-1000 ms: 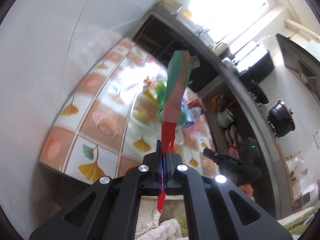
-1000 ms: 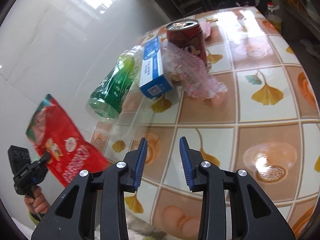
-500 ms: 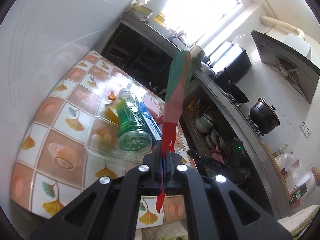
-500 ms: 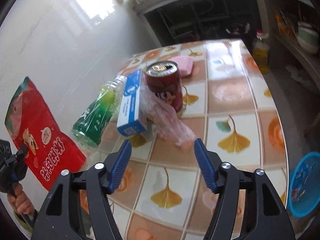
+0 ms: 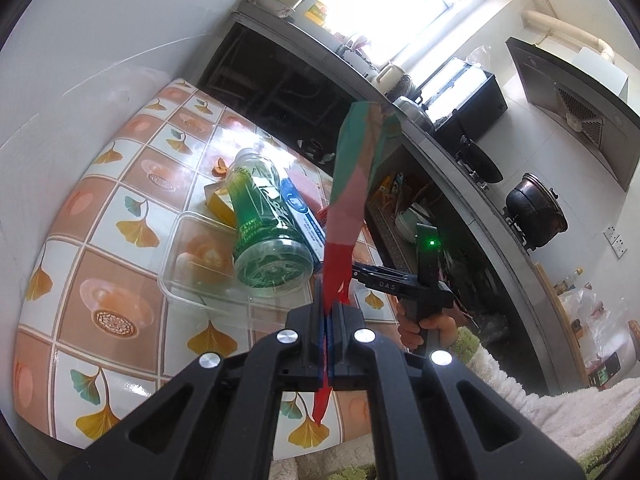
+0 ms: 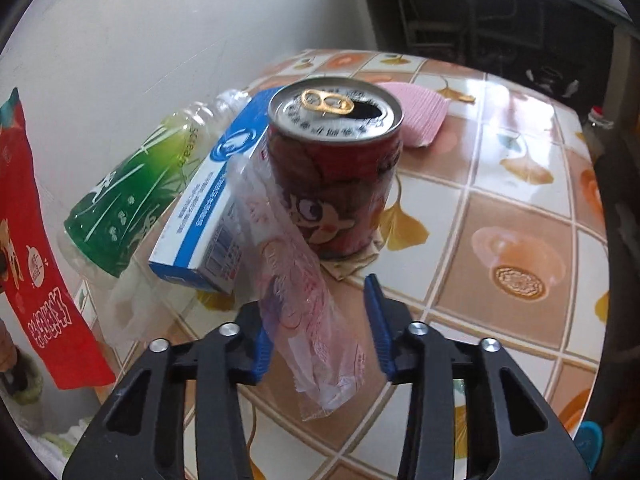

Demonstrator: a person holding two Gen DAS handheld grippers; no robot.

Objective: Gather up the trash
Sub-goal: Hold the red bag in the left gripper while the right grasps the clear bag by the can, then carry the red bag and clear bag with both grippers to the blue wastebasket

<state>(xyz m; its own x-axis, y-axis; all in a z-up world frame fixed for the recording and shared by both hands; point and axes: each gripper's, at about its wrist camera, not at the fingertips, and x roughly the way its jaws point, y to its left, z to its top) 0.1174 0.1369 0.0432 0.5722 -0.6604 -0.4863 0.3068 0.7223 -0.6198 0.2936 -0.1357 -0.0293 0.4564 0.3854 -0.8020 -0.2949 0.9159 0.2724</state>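
Observation:
My left gripper [image 5: 327, 320] is shut on the lower end of a red and green snack bag [image 5: 348, 208], which stands up from the jaws; the bag [image 6: 32, 280] also shows at the left edge of the right wrist view. My right gripper [image 6: 318, 332] hangs over the table with its jaws closing around a clear crinkled plastic wrapper [image 6: 296, 280]. The wrapper lies between the blue pads [image 6: 378, 320], and a small gap shows on its right side. Behind it stand a red drink can [image 6: 332, 168], a blue and white box [image 6: 216, 200] and a lying green bottle [image 6: 132, 200].
The tiled table [image 6: 500, 200] also bears a pink pad [image 6: 420, 116], a clear plastic tub [image 5: 192, 264] and a yellow box [image 5: 220, 204]. A white wall runs behind the table. A kitchen counter [image 5: 460, 160] lies to the right, and a blue bin [image 6: 588, 444] sits on the floor.
My right gripper has come in low toward the can; its jaws spread wide, then narrowed around the clear wrapper. My left gripper swung across with the snack bag still held.

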